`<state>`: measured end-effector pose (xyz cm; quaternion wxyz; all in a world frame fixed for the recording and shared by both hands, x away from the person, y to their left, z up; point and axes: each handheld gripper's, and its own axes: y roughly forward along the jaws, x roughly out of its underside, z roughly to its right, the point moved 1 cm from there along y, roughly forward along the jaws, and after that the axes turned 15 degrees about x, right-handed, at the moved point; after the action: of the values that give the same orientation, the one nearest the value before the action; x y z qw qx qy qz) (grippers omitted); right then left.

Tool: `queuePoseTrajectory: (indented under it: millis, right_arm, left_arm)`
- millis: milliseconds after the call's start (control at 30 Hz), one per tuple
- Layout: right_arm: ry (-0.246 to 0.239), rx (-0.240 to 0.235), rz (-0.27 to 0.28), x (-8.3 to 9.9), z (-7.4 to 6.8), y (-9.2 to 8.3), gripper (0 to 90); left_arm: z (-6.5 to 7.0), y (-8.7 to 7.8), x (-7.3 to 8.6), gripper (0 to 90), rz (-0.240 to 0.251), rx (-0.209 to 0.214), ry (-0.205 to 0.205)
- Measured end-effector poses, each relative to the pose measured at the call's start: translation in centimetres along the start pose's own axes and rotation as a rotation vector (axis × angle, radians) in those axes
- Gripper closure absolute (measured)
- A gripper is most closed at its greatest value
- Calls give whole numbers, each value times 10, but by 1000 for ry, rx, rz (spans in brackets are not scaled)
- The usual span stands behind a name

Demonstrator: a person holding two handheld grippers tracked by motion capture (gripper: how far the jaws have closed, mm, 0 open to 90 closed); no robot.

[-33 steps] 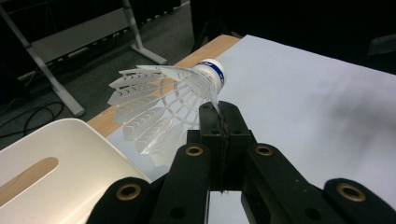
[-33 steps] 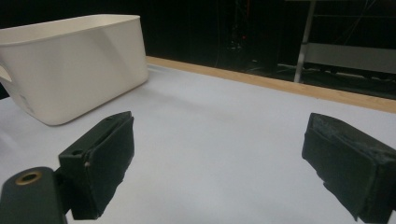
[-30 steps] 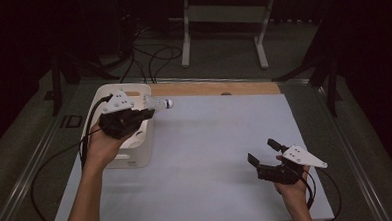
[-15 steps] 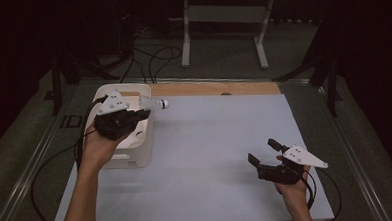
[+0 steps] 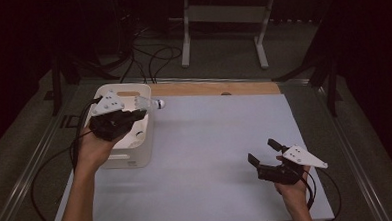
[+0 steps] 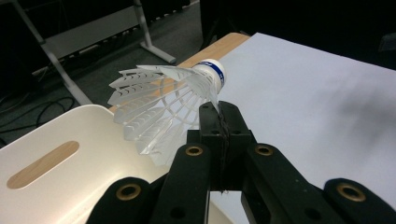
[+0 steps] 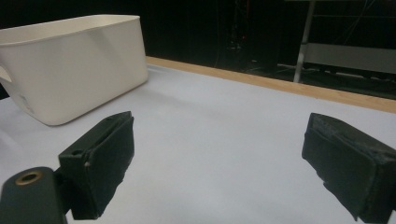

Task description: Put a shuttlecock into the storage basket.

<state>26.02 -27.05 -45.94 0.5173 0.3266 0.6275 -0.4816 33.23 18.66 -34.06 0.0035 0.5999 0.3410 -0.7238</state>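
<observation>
Jaws of the left gripper (image 6: 219, 116) clench a shuttlecock (image 6: 163, 102) above the white bin (image 5: 135, 148); right gripper (image 7: 219, 158) gapes.

Your left gripper (image 5: 134, 112): black body, grey three-cornered plate on top dotted with small dark holes, black cable trailing off behind. In left gripper view, your jaws are matte black bars with brass-ringed screw holes and round-ended links. Your right gripper (image 5: 264, 152): same black build, pale triangular plate, black cable looping near wrist. In right gripper view, your pads (image 7: 105, 163) are blocky, dull black, slightly rough, one brass-ringed hole at lower left. Your forearms bare, no sleeves visible.
</observation>
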Motion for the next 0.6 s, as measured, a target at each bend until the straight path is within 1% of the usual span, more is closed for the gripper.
queuePoseTrajectory:
  millis: [600]
  right_arm:
    - [2, 1, -2, 0, 0, 0, 93]
  left_arm:
    - [-5, -11, 4, 900, -1, -26, -14]
